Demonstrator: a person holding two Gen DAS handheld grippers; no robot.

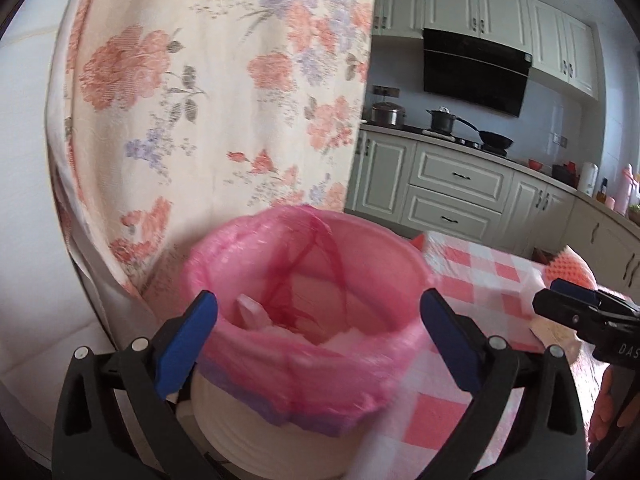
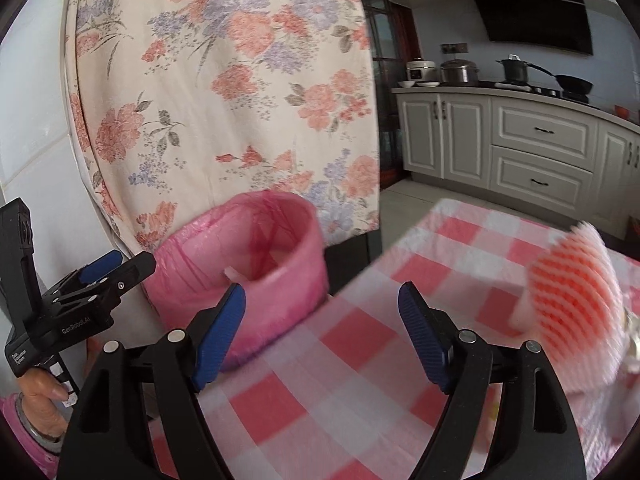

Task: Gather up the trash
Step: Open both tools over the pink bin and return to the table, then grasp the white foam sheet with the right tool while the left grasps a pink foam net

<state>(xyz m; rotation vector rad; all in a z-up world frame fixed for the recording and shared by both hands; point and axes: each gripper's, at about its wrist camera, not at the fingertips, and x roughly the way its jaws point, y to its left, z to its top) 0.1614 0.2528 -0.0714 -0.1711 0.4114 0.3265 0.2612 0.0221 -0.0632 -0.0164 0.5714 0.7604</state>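
Note:
A white bin lined with a pink bag (image 1: 304, 300) stands beside the table's left edge; it also shows in the right wrist view (image 2: 248, 264). White scraps lie inside it. My left gripper (image 1: 320, 336) is open, its blue pads either side of the bin's rim, empty. My right gripper (image 2: 322, 328) is open and empty above the red-and-white checked tablecloth (image 2: 360, 360). A pink-and-white foam fruit net (image 2: 572, 288) lies on the table to its right, blurred. The right gripper also shows in the left wrist view (image 1: 560, 300), and the left gripper in the right wrist view (image 2: 132, 266).
A floral cloth (image 1: 224, 100) hangs over a tall object behind the bin. Kitchen cabinets (image 1: 460, 184), a stove with pots (image 1: 452, 120) and a range hood (image 1: 476, 72) stand at the back. A person's hand (image 2: 40, 400) holds the left gripper.

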